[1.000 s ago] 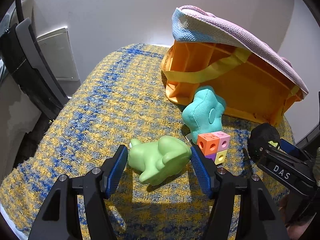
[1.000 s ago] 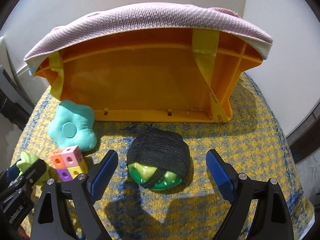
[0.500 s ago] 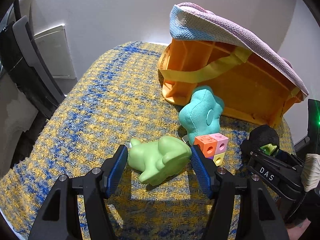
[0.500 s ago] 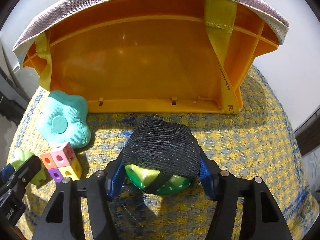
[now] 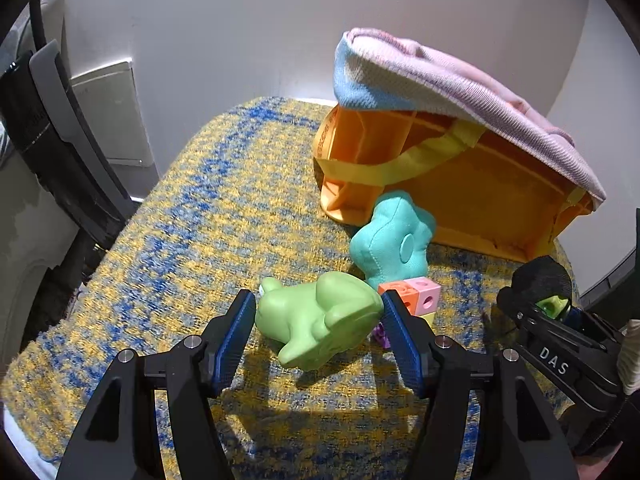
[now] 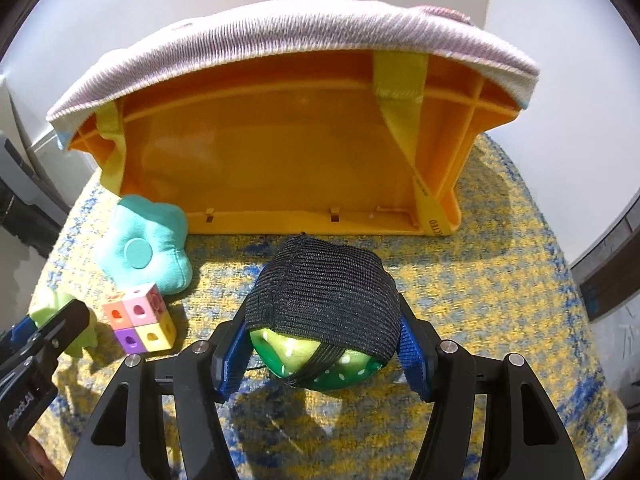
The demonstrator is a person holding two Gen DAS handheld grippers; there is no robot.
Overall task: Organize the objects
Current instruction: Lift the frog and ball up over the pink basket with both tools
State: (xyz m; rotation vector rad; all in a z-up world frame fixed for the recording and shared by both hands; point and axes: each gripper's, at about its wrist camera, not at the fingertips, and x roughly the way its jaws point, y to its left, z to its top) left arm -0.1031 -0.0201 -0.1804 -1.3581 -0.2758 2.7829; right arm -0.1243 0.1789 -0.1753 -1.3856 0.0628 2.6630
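Observation:
My left gripper is shut on a green frog toy, held just above the yellow-blue cloth. My right gripper is shut on a green ball wrapped in black mesh, lifted off the cloth; it also shows in the left wrist view. An orange bin lies on its side with its opening toward me, a pink-blue fabric cover draped on top. A teal flower cushion and a block of coloured cubes lie in front of the bin's left end.
The woven yellow-blue cloth covers a rounded surface that drops off at the left and right edges. A white wall stands behind the bin. A dark chair frame stands off to the left.
My right gripper has closed on the mesh-wrapped ball and lifted it toward the bin. My left gripper keeps hold of the frog and has risen slightly.

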